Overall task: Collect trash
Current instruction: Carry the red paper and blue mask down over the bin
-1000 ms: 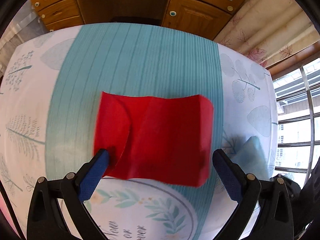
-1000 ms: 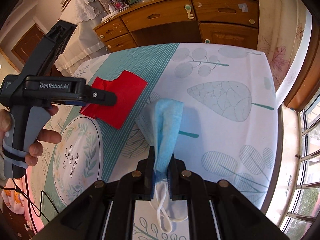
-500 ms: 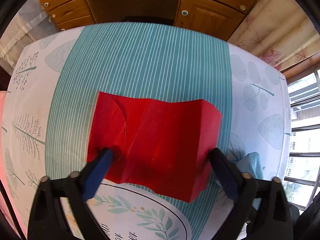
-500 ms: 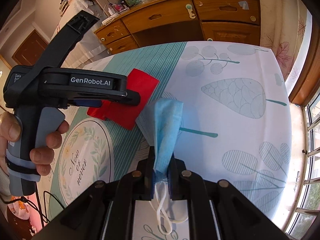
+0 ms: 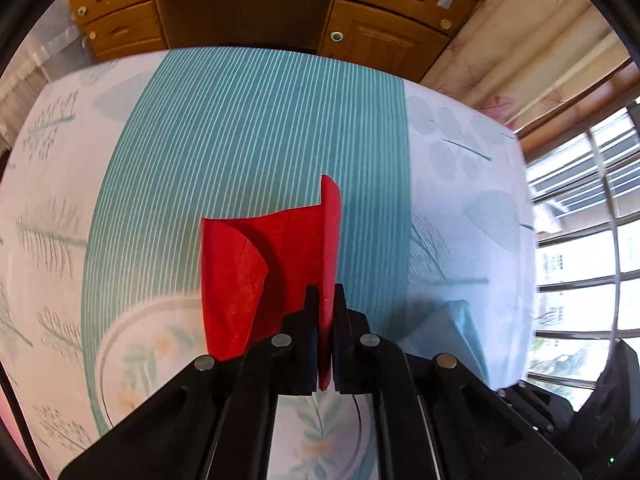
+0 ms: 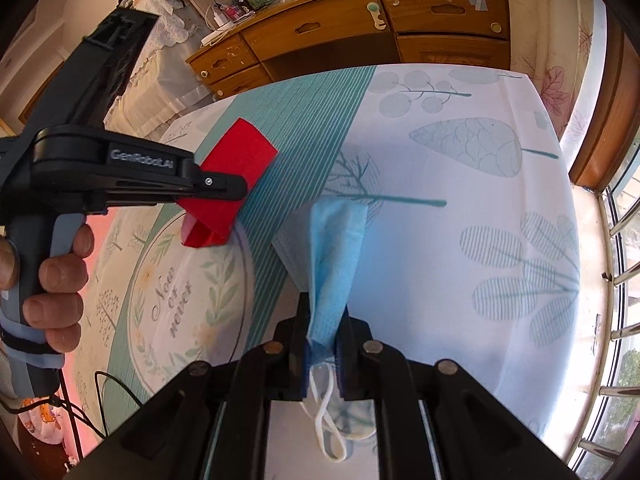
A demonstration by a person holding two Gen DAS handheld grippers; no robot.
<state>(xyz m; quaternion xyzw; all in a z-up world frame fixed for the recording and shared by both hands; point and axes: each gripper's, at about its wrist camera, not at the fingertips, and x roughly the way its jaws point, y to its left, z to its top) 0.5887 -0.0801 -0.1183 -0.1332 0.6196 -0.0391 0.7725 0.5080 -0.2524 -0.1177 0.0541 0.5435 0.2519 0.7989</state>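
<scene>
The red paper (image 5: pixel 280 264) is pinched upright between the closed fingers of the left gripper (image 5: pixel 324 320), its loose left part curling (one flap folded over) above the teal stripe of the tablecloth (image 5: pixel 240 128) on the worktop. To its right, the right gripper (image 6: pixel 322 344) is clamped on a blue face mask (image 6: pixel 334 256), ear loops (image 6: pixel 328 424) dangling. A wooden sideboard (image 6: pixel 420 28) stands beyond.

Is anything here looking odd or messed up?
Nothing is spilled or broken. The red paper is buckled and folded where the left gripper pinches it, and the right gripper holds a crumpled blue face mask.
</scene>
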